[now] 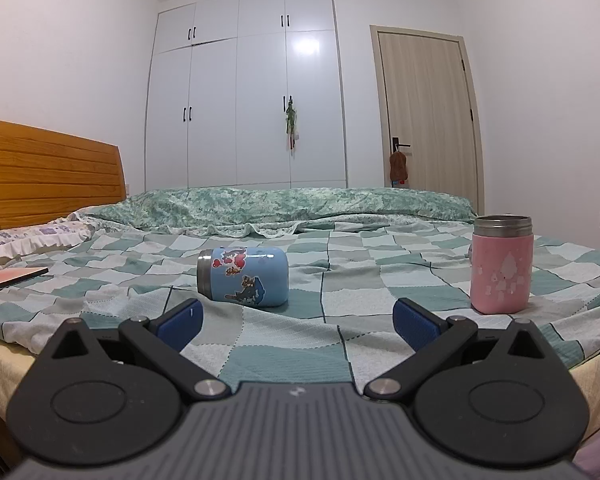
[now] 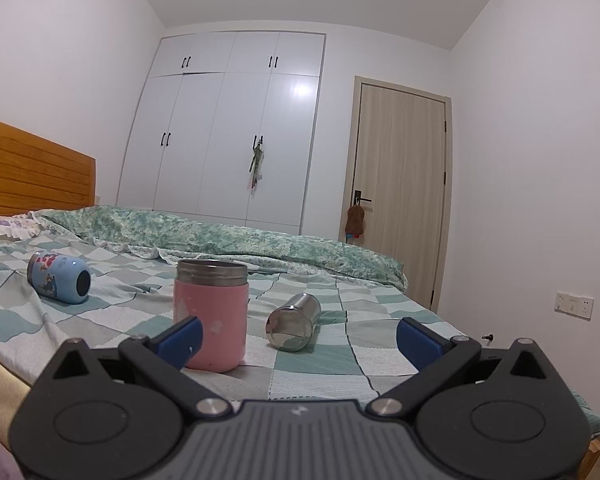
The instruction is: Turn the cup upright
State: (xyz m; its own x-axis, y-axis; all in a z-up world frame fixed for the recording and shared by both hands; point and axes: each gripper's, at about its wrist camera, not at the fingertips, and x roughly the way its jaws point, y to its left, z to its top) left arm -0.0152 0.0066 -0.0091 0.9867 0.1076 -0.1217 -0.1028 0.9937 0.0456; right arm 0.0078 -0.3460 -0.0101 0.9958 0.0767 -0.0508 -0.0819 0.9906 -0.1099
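Blue and stickered, the cup (image 1: pixel 243 276) is lying on its side on the checked bedspread (image 1: pixel 284 352), toward the bed's near edge and nearer the headboard end, steel rim pointing at the headboard (image 1: pixel 48 176). A pink cup (image 1: pixel 501 265) is standing upright further toward the foot end, and a bare steel cup (image 2: pixel 294 322) is lying tipped just beyond it.

Both tools are hanging short of the near edge with jaws spread wide and nothing between them: the left gripper (image 1: pixel 296 320) is facing the blue cup, the right gripper (image 2: pixel 298 340) is facing the pink and steel cups.

Risks, as I judge them: the round body is likely to be rolling away when nudged. The soft, wrinkled cover is offering a poor footing, so a righted cup may be toppling again. A wide swing could also be knocking the pink cup over.
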